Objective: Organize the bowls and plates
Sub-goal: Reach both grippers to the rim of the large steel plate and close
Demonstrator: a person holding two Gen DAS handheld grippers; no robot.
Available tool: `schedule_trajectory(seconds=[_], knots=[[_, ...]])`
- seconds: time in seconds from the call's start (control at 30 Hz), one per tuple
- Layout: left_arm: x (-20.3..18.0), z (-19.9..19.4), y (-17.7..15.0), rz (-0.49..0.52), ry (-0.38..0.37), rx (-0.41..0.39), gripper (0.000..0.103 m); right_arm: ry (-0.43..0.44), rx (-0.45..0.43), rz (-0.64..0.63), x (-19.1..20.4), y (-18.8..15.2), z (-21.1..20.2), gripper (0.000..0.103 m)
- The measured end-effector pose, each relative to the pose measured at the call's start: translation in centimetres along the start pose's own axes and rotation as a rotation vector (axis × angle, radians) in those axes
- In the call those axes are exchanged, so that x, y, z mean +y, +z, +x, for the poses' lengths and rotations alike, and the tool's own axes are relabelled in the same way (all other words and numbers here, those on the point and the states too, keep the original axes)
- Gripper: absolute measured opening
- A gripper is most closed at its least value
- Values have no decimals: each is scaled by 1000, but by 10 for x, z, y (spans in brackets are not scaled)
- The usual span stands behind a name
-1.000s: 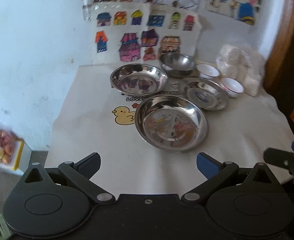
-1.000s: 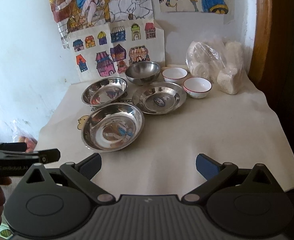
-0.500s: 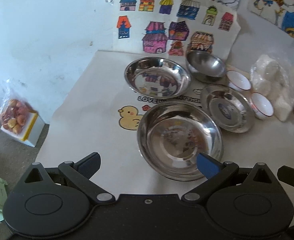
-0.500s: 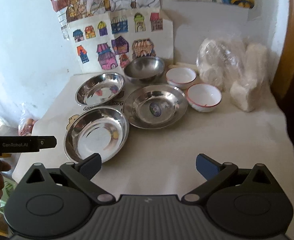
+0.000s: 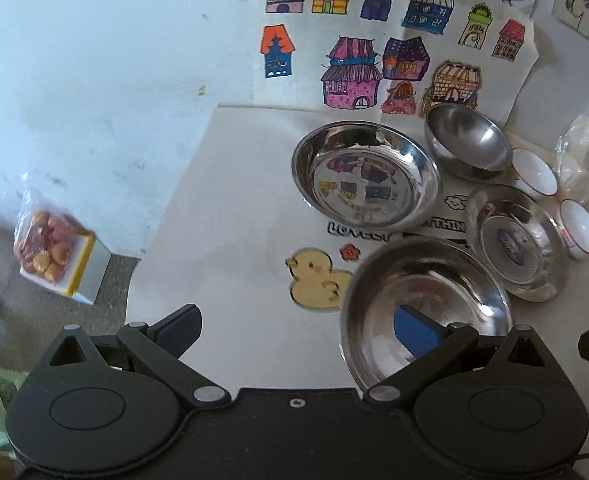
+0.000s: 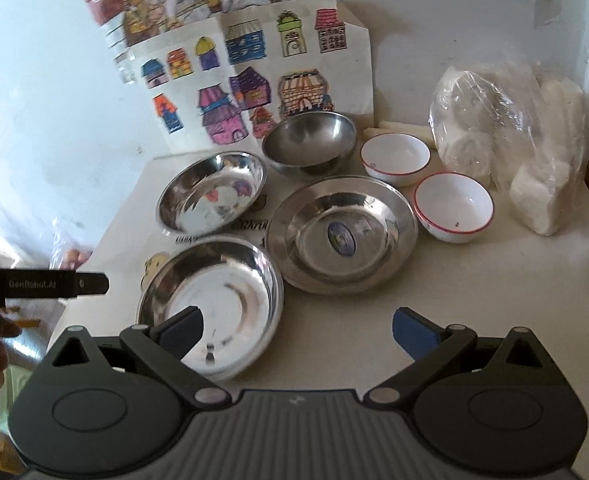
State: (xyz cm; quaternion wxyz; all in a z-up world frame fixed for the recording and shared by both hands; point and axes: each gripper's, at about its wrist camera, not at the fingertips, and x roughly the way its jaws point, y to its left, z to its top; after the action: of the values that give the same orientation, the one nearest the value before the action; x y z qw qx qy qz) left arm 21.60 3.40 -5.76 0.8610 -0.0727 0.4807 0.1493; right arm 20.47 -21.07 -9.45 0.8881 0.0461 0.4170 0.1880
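The nearest steel plate (image 5: pixel 426 308) lies at the front of the table (image 5: pixel 234 220), beside the labelled plate (image 6: pixel 341 236), with a third plate (image 6: pixel 212 192), a steel bowl (image 6: pixel 308 142) and two white bowls (image 6: pixel 454 206) behind. Only the left view shows the duck print (image 5: pixel 316 280) and a snack bag (image 5: pixel 48 250) on the floor; only the right shows the plastic bag (image 6: pixel 506 128). The left tool (image 5: pixel 294 328) is wide apart, one finger over the nearest plate, holding nothing. The right tool (image 6: pixel 296 330) is likewise apart and empty.

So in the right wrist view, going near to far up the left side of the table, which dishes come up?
Nearest steel plate → second steel plate → deep steel bowl, which stands nearest the wall.
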Motion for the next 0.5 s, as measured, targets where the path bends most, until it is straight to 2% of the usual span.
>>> schedule_trajectory(seconds=[0.23,0.5], knots=[[22,48,42,62,-32,24,102,-31,3,14,33,22,45,103],[31,105,89,125,-52,38,102,-50,13,-1,55,62,100,103]])
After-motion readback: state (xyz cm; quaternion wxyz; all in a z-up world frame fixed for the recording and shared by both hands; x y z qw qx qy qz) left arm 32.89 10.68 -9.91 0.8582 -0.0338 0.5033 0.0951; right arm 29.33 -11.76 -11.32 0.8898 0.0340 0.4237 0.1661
